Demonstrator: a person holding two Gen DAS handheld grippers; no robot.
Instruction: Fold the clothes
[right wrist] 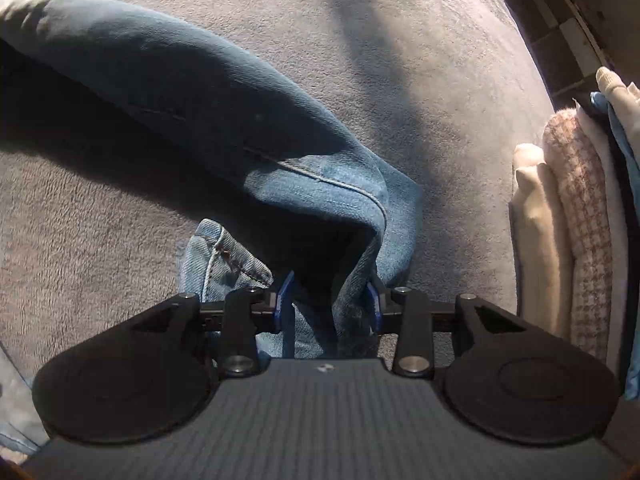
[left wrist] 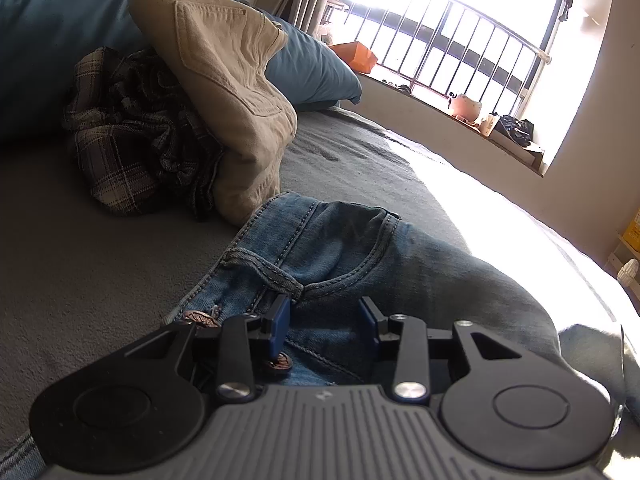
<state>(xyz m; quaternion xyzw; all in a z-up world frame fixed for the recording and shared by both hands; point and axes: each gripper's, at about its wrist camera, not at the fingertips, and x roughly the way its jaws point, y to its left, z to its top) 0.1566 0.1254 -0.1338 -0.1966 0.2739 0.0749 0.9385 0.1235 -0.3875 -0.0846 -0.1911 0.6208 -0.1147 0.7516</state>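
Grey bed (left wrist: 100,264) by a barred window (left wrist: 440,40), jeans (left wrist: 360,240) spread across it.
Left gripper (left wrist: 326,320) spread wide over the waistband, holding nothing; right gripper (right wrist: 330,300) fingers parted around bunched leg denim, grip unclear. To fold well: pinch both layers, keep seams aligned. Folded stack (right wrist: 572,220) sits right.
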